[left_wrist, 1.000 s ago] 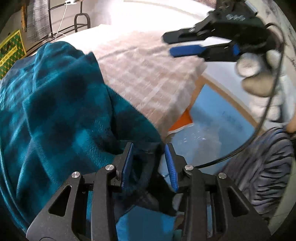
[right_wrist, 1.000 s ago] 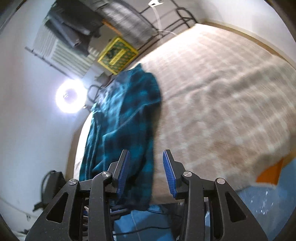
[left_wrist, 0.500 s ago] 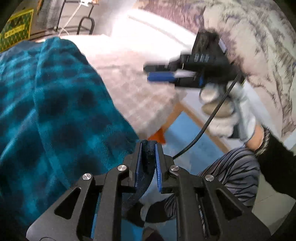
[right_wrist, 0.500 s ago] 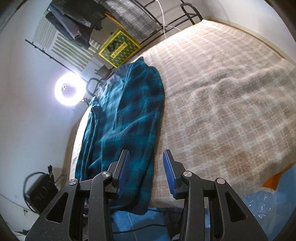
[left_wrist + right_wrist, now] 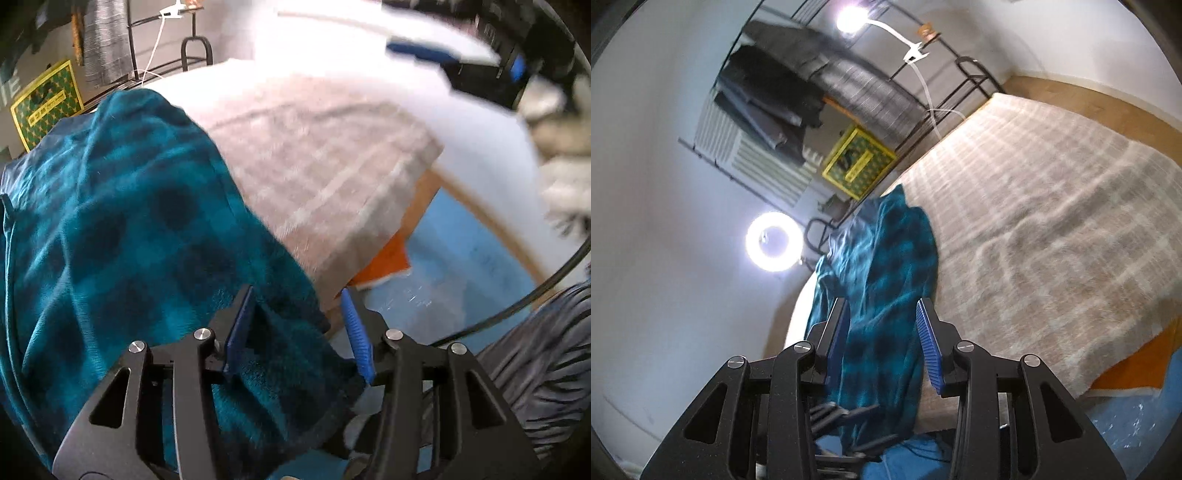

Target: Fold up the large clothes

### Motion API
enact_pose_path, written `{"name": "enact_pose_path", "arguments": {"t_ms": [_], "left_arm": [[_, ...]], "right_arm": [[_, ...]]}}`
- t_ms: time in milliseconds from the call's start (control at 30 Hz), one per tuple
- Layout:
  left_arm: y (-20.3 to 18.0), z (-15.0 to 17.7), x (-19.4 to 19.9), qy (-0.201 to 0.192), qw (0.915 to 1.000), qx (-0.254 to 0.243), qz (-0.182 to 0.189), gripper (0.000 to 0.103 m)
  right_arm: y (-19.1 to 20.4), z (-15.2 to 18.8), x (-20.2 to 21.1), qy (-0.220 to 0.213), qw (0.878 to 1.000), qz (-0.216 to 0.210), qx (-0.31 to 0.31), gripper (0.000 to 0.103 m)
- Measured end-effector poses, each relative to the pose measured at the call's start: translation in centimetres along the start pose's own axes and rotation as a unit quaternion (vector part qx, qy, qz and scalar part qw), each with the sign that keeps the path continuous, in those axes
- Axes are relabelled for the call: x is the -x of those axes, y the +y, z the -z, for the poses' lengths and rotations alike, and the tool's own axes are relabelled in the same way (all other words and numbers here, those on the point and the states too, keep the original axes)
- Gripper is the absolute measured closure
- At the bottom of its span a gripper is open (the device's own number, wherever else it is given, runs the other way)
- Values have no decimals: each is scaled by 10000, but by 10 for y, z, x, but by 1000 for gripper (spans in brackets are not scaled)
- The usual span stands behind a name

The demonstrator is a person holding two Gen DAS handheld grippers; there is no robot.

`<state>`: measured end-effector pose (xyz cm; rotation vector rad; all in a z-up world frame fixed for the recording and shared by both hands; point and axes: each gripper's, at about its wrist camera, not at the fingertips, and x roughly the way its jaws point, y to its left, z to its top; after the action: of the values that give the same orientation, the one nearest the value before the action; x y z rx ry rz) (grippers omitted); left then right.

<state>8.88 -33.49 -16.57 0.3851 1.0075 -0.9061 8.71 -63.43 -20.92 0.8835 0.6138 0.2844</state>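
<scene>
Teal plaid garment (image 5: 122, 229) lay along bed's left edge, long axis running away from both grippers, near hem hanging over the blanket (image 5: 325, 162); left gripper (image 5: 295, 328) nearer, pitched steeply down, jaws just opened, spread w/ hem between, pads not pressing; right gripper (image 5: 882, 339) raised, near level, half-spread, empty, well short of cloth.

We see a bed covered by a beige checked woven blanket (image 5: 1052, 229), a black metal clothes rack (image 5: 960, 70) hung with dark garments, a glowing white ring light (image 5: 774, 246) against the pale wall (image 5: 657, 184), and blue floor covering (image 5: 461, 273).
</scene>
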Motion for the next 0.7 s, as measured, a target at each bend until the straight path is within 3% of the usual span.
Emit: {"name": "enact_pose_path", "arguments": {"t_ms": [33, 100, 200, 300, 367, 467, 600, 633, 700], "left_arm": [[-4, 2, -5, 54, 9999, -121, -74, 44], [-12, 7, -11, -6, 9990, -396, -212, 39], [-17, 10, -16, -90, 9971, -657, -383, 41], [-3, 8, -13, -233, 9979, -409, -437, 73], [13, 6, -7, -256, 9996, -41, -114, 88], [32, 6, 6, -338, 9974, 454, 453, 92], [60, 8, 37, -740, 9766, 1547, 1297, 93], [67, 10, 46, -898, 9684, 1799, 1475, 93], [73, 11, 57, -1050, 9610, 2012, 1582, 93]], "right_arm": [[-3, 0, 1, -12, 10000, -6, -40, 66], [-8, -1, 0, -2, 9999, 25, -114, 66], [-9, -1, -9, 115, 9998, 119, -115, 66], [-8, 0, -22, 284, 9994, 193, -65, 66], [-4, 0, -32, 385, 9990, 229, -10, 66], [1, -2, -48, 518, 9981, 326, 77, 66], [-1, -15, -82, 672, 9963, 539, 29, 66], [-2, -20, -91, 707, 9961, 525, 5, 62], [-5, -31, -117, 809, 9953, 529, -77, 50]]}}
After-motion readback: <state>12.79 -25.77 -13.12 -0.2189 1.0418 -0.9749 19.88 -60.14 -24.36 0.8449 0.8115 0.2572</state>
